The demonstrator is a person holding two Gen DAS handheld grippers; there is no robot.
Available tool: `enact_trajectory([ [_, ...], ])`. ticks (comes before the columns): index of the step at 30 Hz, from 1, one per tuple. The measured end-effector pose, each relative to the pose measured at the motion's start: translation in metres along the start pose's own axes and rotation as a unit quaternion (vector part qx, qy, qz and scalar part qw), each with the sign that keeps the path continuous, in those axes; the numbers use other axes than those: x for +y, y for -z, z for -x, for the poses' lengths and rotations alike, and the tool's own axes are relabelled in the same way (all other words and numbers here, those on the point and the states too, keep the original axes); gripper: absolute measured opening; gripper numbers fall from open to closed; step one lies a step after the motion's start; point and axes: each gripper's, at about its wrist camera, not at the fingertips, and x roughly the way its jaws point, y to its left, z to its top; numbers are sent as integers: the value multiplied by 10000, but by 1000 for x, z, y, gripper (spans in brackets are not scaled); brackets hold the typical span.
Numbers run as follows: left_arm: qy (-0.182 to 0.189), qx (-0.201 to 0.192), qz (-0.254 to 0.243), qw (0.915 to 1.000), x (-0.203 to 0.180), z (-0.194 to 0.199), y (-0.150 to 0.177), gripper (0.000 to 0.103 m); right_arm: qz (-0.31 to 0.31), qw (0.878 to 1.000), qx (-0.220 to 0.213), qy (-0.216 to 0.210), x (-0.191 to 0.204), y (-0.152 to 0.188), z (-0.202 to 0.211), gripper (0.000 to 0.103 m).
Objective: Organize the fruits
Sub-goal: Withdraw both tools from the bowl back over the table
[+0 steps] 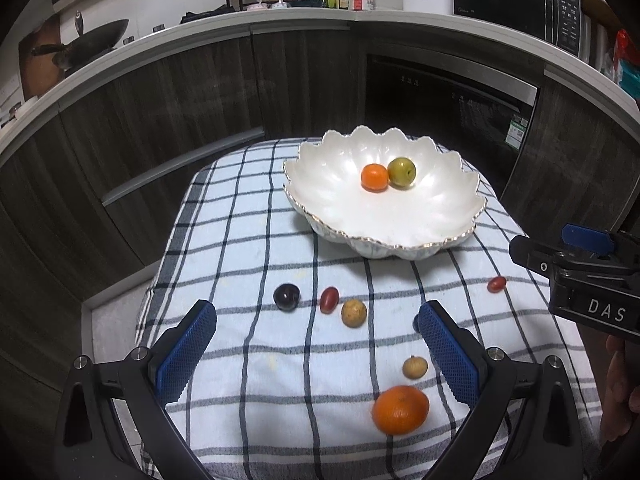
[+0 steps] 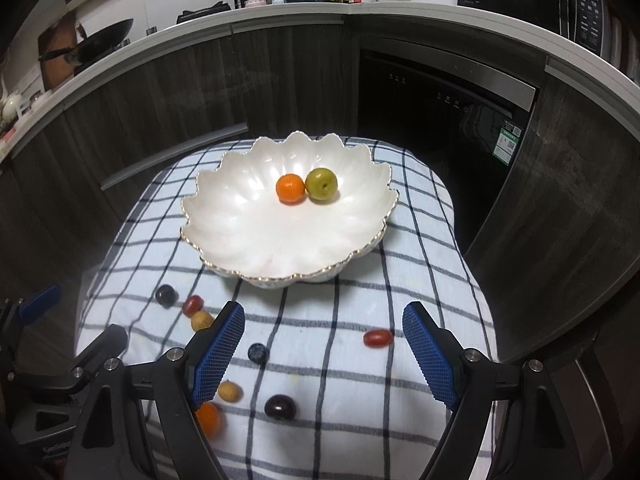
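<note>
A white scalloped bowl (image 1: pixel 340 208) (image 2: pixel 240 232) stands on a checked cloth and holds a small orange (image 1: pixel 374 177) (image 2: pixel 290 188) and a green fruit (image 1: pixel 401 173) (image 2: pixel 321 184). Loose on the cloth lie a dark plum (image 1: pixel 286 297), a red grape tomato (image 1: pixel 329 300), a tan fruit (image 1: pixel 354 313), a small tan fruit (image 1: pixel 415 367), a large orange (image 1: pixel 400 409) and another red tomato (image 1: pixel 497 284) (image 2: pixel 378 338). The right wrist view also shows a blueberry (image 2: pixel 258 353) and a second dark plum (image 2: pixel 280 407). My left gripper (image 1: pixel 316 344) is open and empty above the near fruits. My right gripper (image 2: pixel 324 356) is open and empty.
The checked cloth (image 1: pixel 248 264) covers a small table whose edges drop off at left and right. Dark kitchen cabinets (image 1: pixel 160 120) and a dishwasher (image 1: pixel 448 112) stand behind. The right gripper's body (image 1: pixel 580 280) shows at the right edge of the left wrist view.
</note>
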Motion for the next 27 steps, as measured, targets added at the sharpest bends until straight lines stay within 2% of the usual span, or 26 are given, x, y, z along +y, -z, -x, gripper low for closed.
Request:
enact_trajectory([
  [15,261,220,-264,9991,-7,0,37,103,152,9995,279,-25,7,37,-7,82],
  [27,449,262,-631,9967,-26,-2,47,103,216,9988,373,-220,4,50,-12,82],
])
